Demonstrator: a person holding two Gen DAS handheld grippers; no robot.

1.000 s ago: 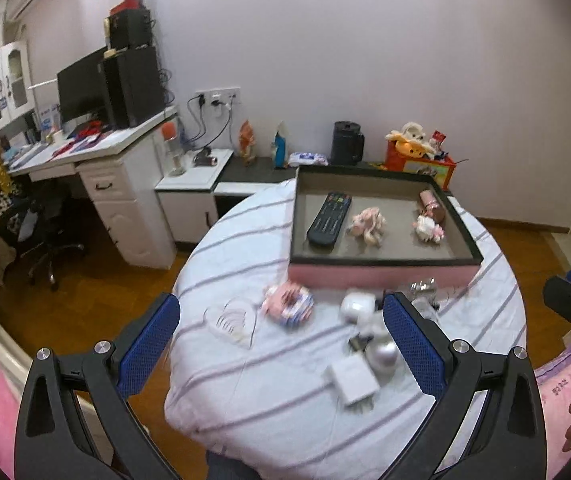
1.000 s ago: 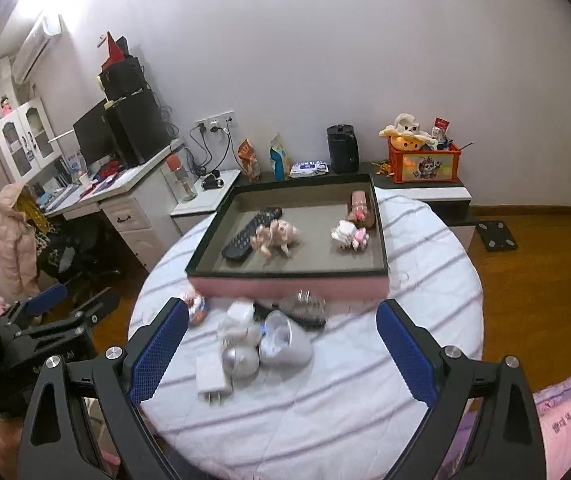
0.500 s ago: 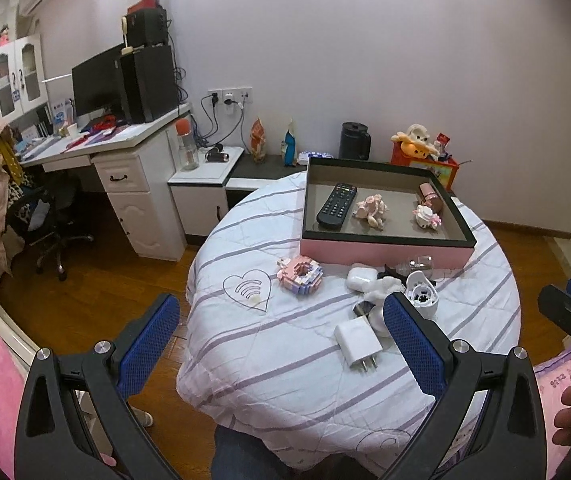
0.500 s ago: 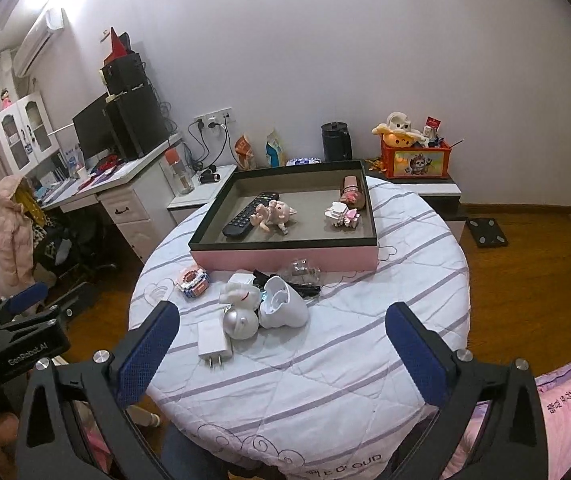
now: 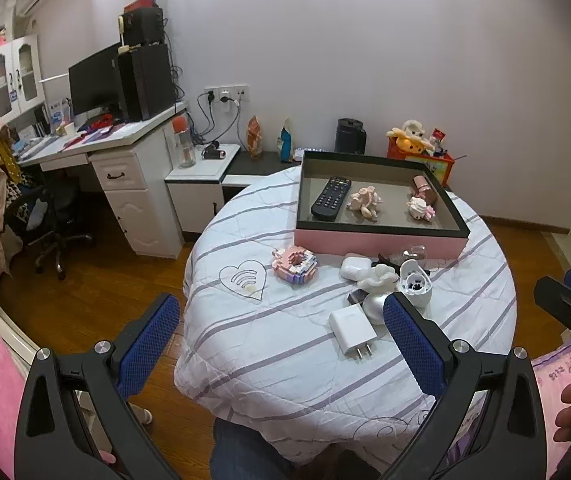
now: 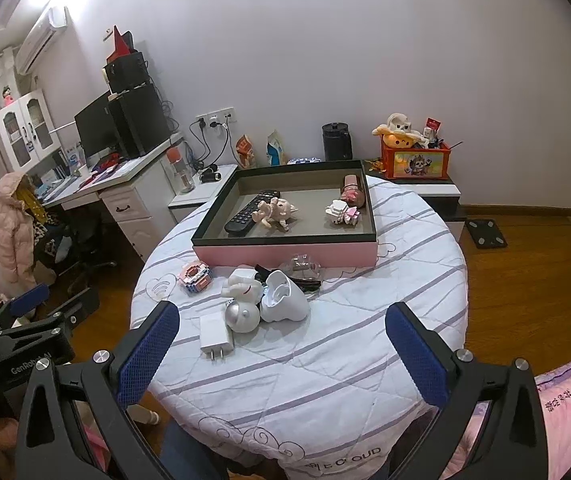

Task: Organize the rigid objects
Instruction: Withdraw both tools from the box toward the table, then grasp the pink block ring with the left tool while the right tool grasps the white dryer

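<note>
Both tongs, left point(image 5: 277, 332) and right point(image 6: 281, 340), have been drawn back wide and empty, leaving clutter like the charger point(image 6: 215, 334) unsorted outside the tray point(image 6: 285, 254) at frame centre.

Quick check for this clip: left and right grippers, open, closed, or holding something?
Left gripper: open, holding nothing, above the table.
Right gripper: open, holding nothing.

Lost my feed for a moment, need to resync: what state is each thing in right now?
Left gripper: open, empty.
Right gripper: open, empty.
Pink tray: lidless, holding remote and figurines.
White charger: unplugged, flat on tablecloth.
White earbud case: shut, outside tray.
Block donut: outside tray.
</note>
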